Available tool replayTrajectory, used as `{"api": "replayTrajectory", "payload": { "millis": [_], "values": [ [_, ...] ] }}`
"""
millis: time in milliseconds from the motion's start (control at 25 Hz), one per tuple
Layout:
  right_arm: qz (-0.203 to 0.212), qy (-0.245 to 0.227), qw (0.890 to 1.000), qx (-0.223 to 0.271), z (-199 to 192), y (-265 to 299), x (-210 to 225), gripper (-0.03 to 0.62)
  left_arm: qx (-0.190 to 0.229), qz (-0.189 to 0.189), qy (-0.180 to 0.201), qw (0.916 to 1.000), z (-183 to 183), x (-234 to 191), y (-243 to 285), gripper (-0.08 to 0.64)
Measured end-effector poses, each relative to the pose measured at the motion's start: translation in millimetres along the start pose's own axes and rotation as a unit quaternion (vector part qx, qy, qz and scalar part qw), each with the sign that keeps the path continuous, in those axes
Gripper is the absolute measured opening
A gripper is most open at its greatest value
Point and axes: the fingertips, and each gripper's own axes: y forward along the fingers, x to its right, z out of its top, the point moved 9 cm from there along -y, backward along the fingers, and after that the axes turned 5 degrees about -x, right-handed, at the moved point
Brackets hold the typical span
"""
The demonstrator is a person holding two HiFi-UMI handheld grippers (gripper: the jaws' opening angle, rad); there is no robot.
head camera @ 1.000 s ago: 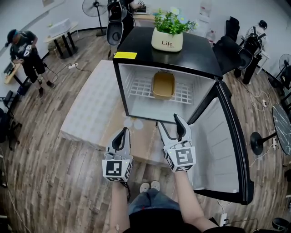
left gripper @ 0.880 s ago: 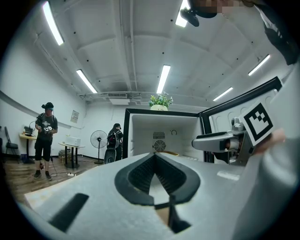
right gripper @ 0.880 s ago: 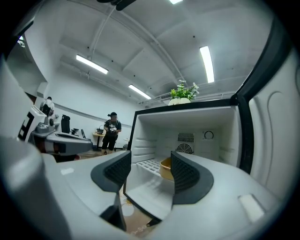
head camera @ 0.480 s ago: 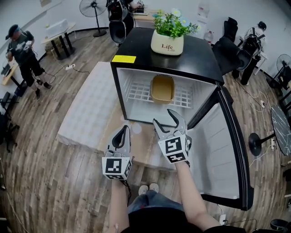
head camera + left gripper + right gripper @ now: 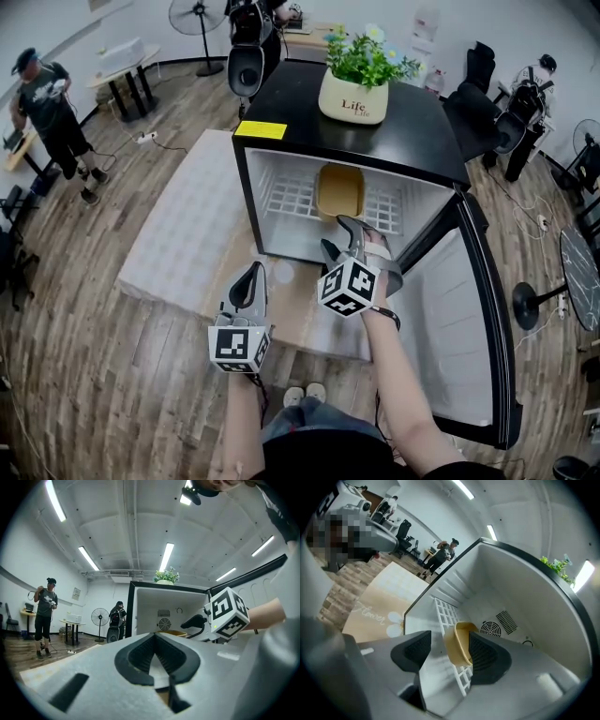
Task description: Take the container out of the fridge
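Observation:
A tan open container [image 5: 339,190] sits on the white wire shelf [image 5: 291,197] inside the black fridge [image 5: 412,131], whose door [image 5: 464,328] hangs open to the right. My right gripper [image 5: 339,238] is open and rolled on its side at the fridge mouth, just short of the container. In the right gripper view the container [image 5: 458,644] shows between the spread jaws of the right gripper [image 5: 447,652], still apart from them. My left gripper [image 5: 251,281] is shut and empty, low in front of the fridge. In the left gripper view the left gripper [image 5: 154,638] points at the fridge.
A potted plant [image 5: 361,70] stands on the fridge top. A tan floor mat [image 5: 281,281] and a white mat [image 5: 183,225] lie before the fridge. A person [image 5: 52,103] stands far left, and a fan [image 5: 202,19] and chairs are behind.
My right gripper has moved forward and up to the fridge opening and rolled onto its side. The left gripper has stayed in place.

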Motion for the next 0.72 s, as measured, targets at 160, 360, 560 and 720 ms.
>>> {"api": "replayTrajectory", "payload": {
  "millis": [160, 360, 560, 720],
  "values": [
    [0.018, -0.032, 0.999, -0.024, -4.8, 19.2, 3.7, 0.256, -0.004, 0.005, -0.001, 1.0000, -1.9, -3.9, 2.1, 0.005],
    [0.034, -0.073, 0.995, -0.061, -11.2, 36.2, 11.1, 0.256, -0.008, 0.006, -0.004, 0.9999, -5.6, -6.8, 4.9, 0.005],
    [0.056, -0.107, 0.989, -0.083, -15.9, 50.7, 14.4, 0.235, -0.010, 0.002, -0.004, 0.9999, -7.0, -4.4, 9.1, 0.005],
    [0.069, -0.126, 0.985, -0.093, -14.7, 59.4, 18.5, 0.216, -0.012, 0.000, -0.003, 0.9999, -7.8, -3.0, 11.0, 0.005]
  ]
}}
